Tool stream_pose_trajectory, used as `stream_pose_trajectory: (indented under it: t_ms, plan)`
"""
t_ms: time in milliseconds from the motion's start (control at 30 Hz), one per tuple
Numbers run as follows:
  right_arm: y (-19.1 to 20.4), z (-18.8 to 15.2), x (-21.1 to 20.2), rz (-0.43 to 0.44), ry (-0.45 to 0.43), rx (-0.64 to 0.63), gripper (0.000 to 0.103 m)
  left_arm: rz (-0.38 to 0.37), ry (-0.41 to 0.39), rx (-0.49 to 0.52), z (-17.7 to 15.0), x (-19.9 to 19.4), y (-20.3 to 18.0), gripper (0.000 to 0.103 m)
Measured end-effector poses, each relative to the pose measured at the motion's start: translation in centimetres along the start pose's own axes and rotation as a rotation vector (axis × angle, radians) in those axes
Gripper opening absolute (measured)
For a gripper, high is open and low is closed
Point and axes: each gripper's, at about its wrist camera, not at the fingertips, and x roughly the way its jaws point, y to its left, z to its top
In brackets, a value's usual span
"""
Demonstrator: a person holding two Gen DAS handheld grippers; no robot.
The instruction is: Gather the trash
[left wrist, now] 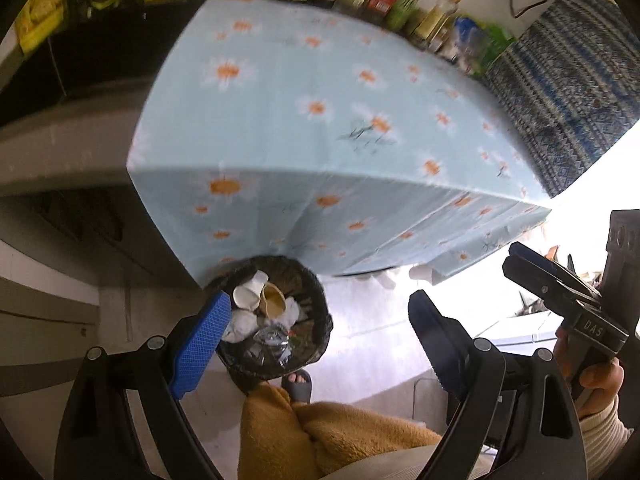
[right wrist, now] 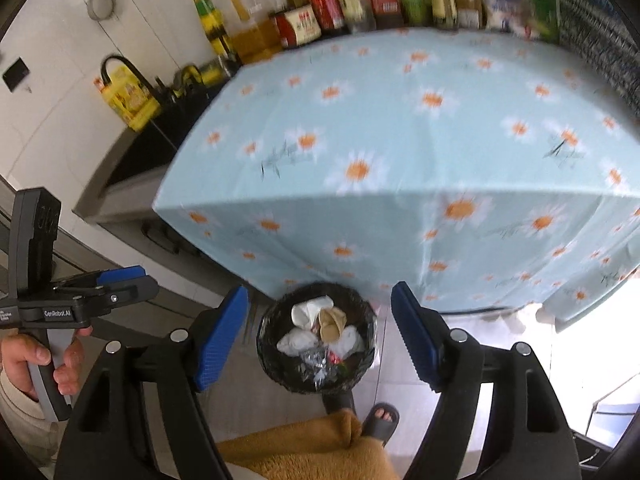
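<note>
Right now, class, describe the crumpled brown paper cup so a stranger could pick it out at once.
Find the table under the blue daisy tablecloth. On the floor at its front edge stands a black-lined trash bin. Inside, the brown paper cup lies on top, the only tan piece among white tissues and clear plastic.

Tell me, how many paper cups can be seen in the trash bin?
2. A white cup lies at the far rim of the bin, and a tan cup lies beside it near the middle. Others may be hidden under the tissues.
</note>
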Motion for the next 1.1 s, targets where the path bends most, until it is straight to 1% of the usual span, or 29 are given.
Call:
stream_pose_trajectory:
  t_ms: [133, 200, 233, 300, 367, 433, 500, 567, 700, 800, 900, 1100]
  plan:
    - [-0.3, 0.5, -3.3, 0.024, -0.064, -0.005, 0.084, 0.022, -0.055, 0.022, 0.0, -2.5, -2.3, 0.088]
    - [-0.4, 0.6, -5.0, 0.031, -0.089, -0.015, 0.090, 0.029, -0.084, 0.025, -0.1, -3.8, -3.3, 0.088]
    - [-0.5, 0.7, -5.5, 0.034, -0.095, -0.019, 0.091, 0.035, -0.097, 0.029, -0.1, -4.4, -3.9, 0.088]
    - [-0.6, 0.8, -6.8, 0.039, -0.110, -0.028, 0.096, 0.051, -0.125, 0.041, -0.2, -5.5, -5.0, 0.088]
    - [-0.6, 0.9, -8.7, 0.052, -0.140, -0.037, 0.098, 0.076, -0.157, 0.057, -0.4, -6.7, -6.1, 0.088]
    - [-0.5, 0.9, -10.1, 0.064, -0.162, -0.053, 0.098, 0.107, -0.194, 0.071, -0.7, -8.0, -7.3, 0.088]
    - [-0.4, 0.9, -11.6, 0.068, -0.192, -0.067, 0.098, 0.130, -0.210, 0.082, -0.8, -8.9, -8.3, 0.089]
    - [-0.4, 0.9, -12.7, 0.063, -0.213, -0.074, 0.098, 0.143, -0.228, 0.093, -0.9, -9.8, -9.2, 0.095]
    - [-0.4, 1.3, -14.5, 0.067, -0.250, -0.084, 0.098, 0.156, -0.260, 0.109, -0.9, -11.4, -10.8, 0.096]
    - [-0.5, 1.6, -15.2, 0.058, -0.266, -0.090, 0.098, 0.162, -0.271, 0.111, -0.7, -12.0, -11.2, 0.096]
    - [-0.7, 1.9, -15.5, 0.055, -0.277, -0.082, 0.098, 0.214, -0.306, 0.112, -0.7, -12.6, -11.4, 0.096]
    - [-0.3, 2.4, -15.5, 0.052, -0.290, -0.067, 0.098, 0.207, -0.330, 0.131, -0.3, -13.6, -11.6, 0.096]
